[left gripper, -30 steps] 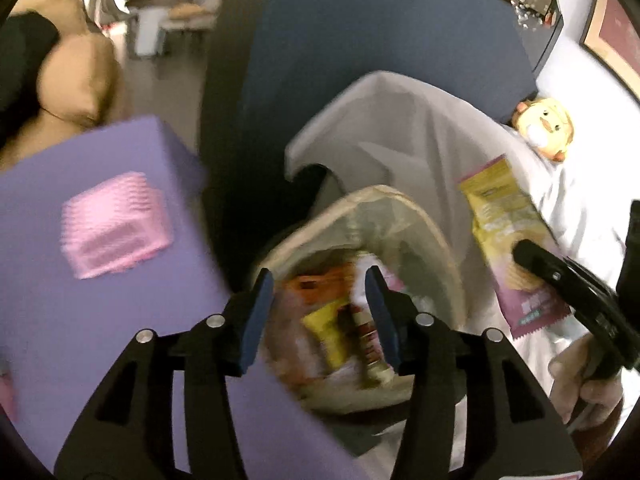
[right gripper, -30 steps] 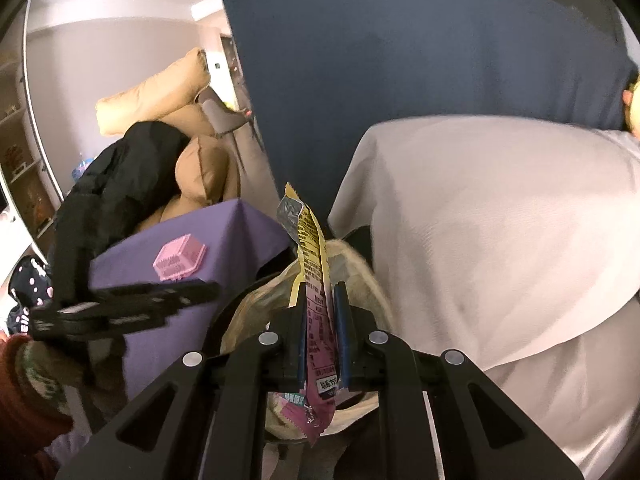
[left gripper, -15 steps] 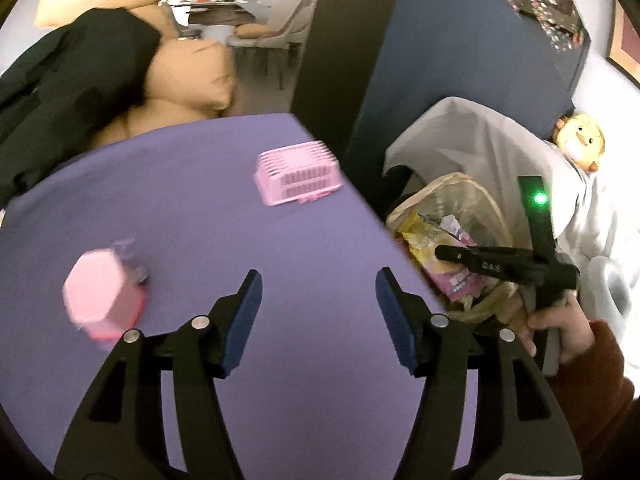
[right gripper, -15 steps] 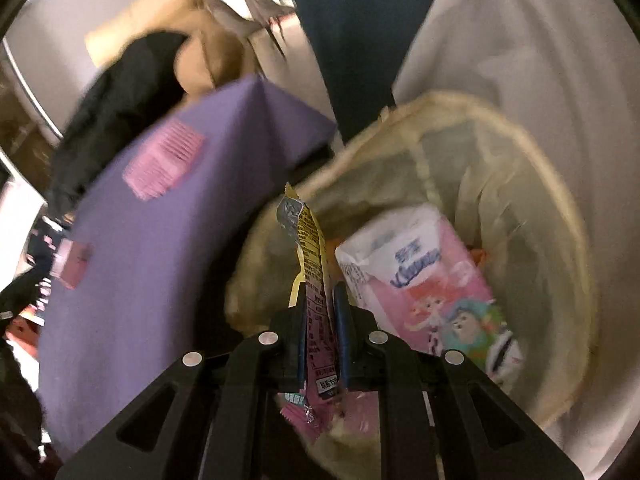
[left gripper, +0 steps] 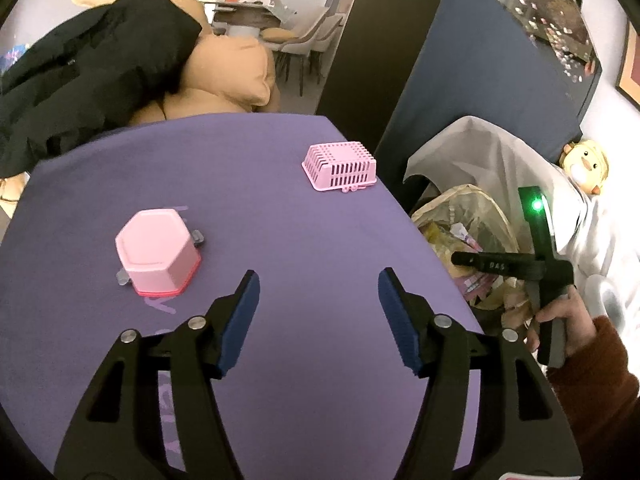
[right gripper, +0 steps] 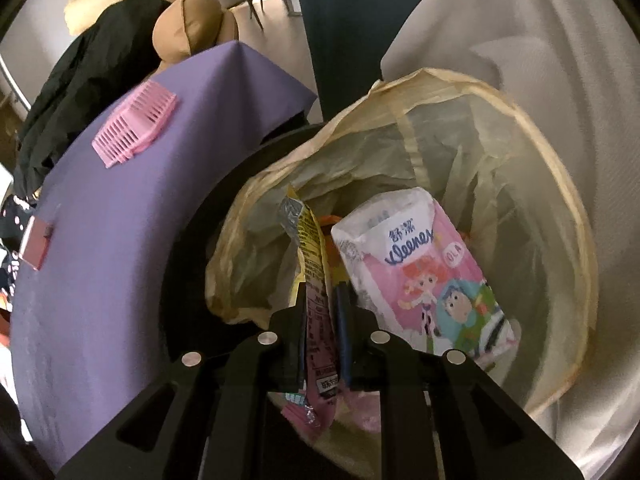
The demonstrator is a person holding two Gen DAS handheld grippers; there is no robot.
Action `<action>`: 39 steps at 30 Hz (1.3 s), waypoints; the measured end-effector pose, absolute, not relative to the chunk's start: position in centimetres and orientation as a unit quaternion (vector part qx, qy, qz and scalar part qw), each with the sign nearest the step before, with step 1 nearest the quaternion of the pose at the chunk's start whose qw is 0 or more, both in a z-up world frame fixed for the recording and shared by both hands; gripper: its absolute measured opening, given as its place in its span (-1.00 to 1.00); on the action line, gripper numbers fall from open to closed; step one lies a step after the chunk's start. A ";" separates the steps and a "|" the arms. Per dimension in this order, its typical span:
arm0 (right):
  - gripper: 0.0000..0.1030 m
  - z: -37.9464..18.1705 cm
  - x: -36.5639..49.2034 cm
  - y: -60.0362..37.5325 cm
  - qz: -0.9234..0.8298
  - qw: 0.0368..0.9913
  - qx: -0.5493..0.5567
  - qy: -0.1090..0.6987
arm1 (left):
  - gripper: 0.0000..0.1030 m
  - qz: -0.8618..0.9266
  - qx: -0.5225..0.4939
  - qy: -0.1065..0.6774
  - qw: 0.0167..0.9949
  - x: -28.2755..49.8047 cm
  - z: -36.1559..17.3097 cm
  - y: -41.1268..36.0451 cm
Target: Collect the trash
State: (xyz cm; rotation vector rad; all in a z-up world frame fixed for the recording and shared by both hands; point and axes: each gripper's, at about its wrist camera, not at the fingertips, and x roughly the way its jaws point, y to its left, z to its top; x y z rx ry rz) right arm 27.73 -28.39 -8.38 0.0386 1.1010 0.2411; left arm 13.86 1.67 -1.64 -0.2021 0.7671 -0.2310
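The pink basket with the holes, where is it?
In the left wrist view the pink basket sits upside down near the purple table's far right edge, beside the trash bin.

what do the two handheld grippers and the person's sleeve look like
The left gripper has black angular linkage arms with silver rivets and flat blue pads. The right gripper has the same black frame and rivets; from the side it shows a green indicator light and a black grip. The right hand emerges from a rust-red knitted sleeve.

Basket [left gripper: 340, 166] and hexagonal box [left gripper: 158, 256] on the counter [left gripper: 300, 240]; bin [right gripper: 576, 240] beside its right edge, tissue pack [right gripper: 424, 276] inside.
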 end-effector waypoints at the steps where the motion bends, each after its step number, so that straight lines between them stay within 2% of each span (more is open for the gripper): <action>1: -0.27 -7.8 27.4 -28.4 0.116 0.846 0.023 0.519 | 0.18 -0.113 -0.097 0.370 0.917 13.6 -1.5 1.7; 3: 0.00 -6.5 26.2 -28.5 0.123 0.852 0.038 0.507 | 0.19 -0.115 -0.093 0.365 0.919 12.8 -1.0 1.9; 9: 0.11 -1.5 20.0 -28.0 0.125 0.893 0.046 0.430 | 0.43 -0.113 -0.089 0.349 0.926 9.7 -0.1 2.7; 11: 0.13 -0.1 17.4 -27.3 0.133 0.908 0.043 0.396 | 0.62 -0.105 -0.089 0.340 0.930 8.3 0.2 2.9; 14: 0.14 1.6 13.5 -25.5 0.148 0.924 0.024 0.351 | 0.78 -0.077 -0.079 0.322 0.940 6.0 0.4 2.9; 22: 0.14 1.4 4.7 -22.0 0.161 0.936 0.015 0.312 | 0.79 -0.011 -0.064 0.287 0.956 0.5 0.6 2.3; 27: 0.14 1.0 1.4 -19.4 0.134 0.942 -0.040 0.306 | 0.79 0.012 -0.022 0.279 0.960 -1.1 0.9 0.6; 39: 0.14 1.5 -0.1 -19.7 0.137 0.946 -0.023 0.293 | 0.79 0.030 -0.015 0.277 0.960 -1.5 1.3 0.5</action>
